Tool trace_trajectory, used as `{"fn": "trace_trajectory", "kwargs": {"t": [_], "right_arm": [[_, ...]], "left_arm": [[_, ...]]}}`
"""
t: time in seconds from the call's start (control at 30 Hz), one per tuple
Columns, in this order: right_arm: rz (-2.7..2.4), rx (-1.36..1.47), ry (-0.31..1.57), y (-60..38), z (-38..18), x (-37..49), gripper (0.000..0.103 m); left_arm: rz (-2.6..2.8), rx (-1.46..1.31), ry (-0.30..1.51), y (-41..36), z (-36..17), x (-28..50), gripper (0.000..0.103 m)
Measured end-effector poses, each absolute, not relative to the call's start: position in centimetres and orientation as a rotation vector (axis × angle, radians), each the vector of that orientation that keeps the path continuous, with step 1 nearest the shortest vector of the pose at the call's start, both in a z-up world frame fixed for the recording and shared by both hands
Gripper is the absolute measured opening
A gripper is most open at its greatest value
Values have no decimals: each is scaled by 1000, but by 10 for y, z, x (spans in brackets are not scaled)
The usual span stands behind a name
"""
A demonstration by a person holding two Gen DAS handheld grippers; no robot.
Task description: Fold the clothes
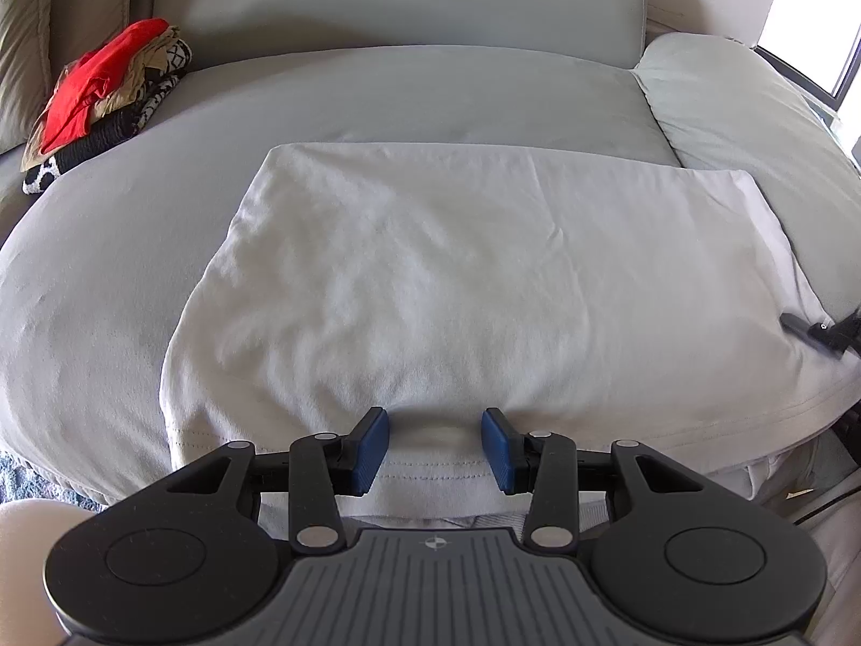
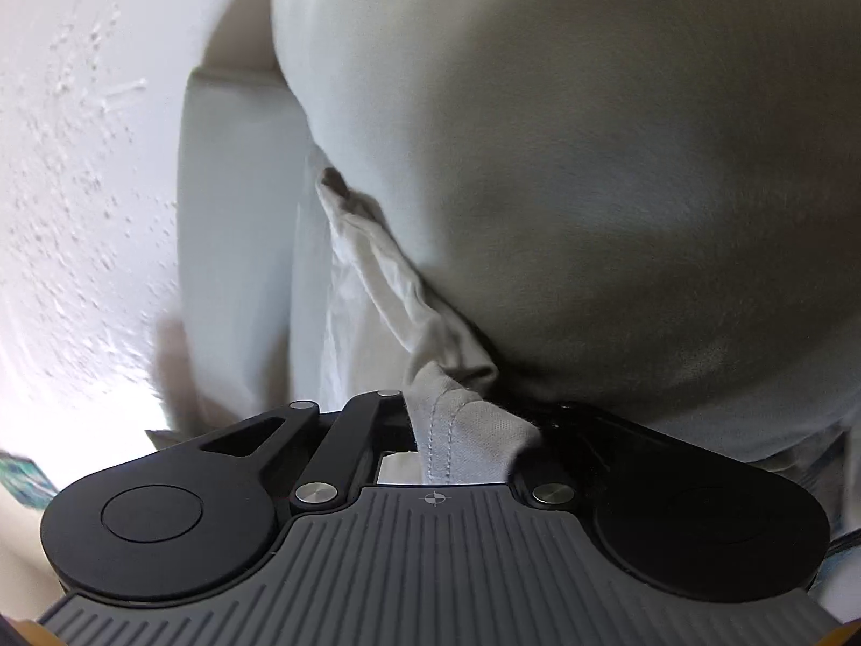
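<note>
A white garment (image 1: 430, 280) lies spread flat on the grey sofa seat (image 1: 134, 226), its stitched hem hanging over the front edge. My left gripper (image 1: 435, 449) is open, its blue pads (image 1: 368, 449) on either side of the hem, holding nothing. My right gripper (image 2: 463, 430) is shut on a bunched, stitched edge of the white garment (image 2: 457, 441), close against the sofa's right arm cushion (image 2: 592, 188). Its fingertips are hidden by the cloth. The right gripper shows in the left wrist view (image 1: 823, 334) at the garment's right edge.
A pile of folded clothes, red (image 1: 91, 86) on top with tan and black-and-white pieces, sits at the sofa's back left. The back cushion (image 1: 409, 0) runs behind. A textured white wall (image 2: 80, 161) is to the left in the right wrist view.
</note>
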State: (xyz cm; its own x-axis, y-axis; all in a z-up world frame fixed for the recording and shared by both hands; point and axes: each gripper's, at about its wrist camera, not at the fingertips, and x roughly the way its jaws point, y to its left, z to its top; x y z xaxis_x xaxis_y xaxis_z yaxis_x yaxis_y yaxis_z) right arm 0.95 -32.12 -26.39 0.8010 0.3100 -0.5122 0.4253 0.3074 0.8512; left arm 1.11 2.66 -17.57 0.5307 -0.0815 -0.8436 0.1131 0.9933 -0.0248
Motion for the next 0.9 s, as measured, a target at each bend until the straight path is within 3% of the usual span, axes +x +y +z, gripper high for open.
{"fn": "trace_trajectory", "kwargs": {"t": [0.23, 0.5, 0.67, 0.77, 0.9], "right_arm": [[-208, 618, 821, -244, -197, 53, 3], [-191, 274, 775, -210, -132, 35, 3], [1, 41, 711, -123, -93, 30, 3], [149, -11, 767, -59, -95, 49, 3], [263, -84, 952, 1, -138, 68, 3]], "left_arm": [[-122, 55, 1013, 25, -169, 10, 39], [-41, -131, 900, 89, -107, -23, 44], [31, -307, 802, 158, -85, -40, 46], [73, -367, 767, 187, -82, -46, 46], [107, -423, 762, 216, -85, -51, 46]]}}
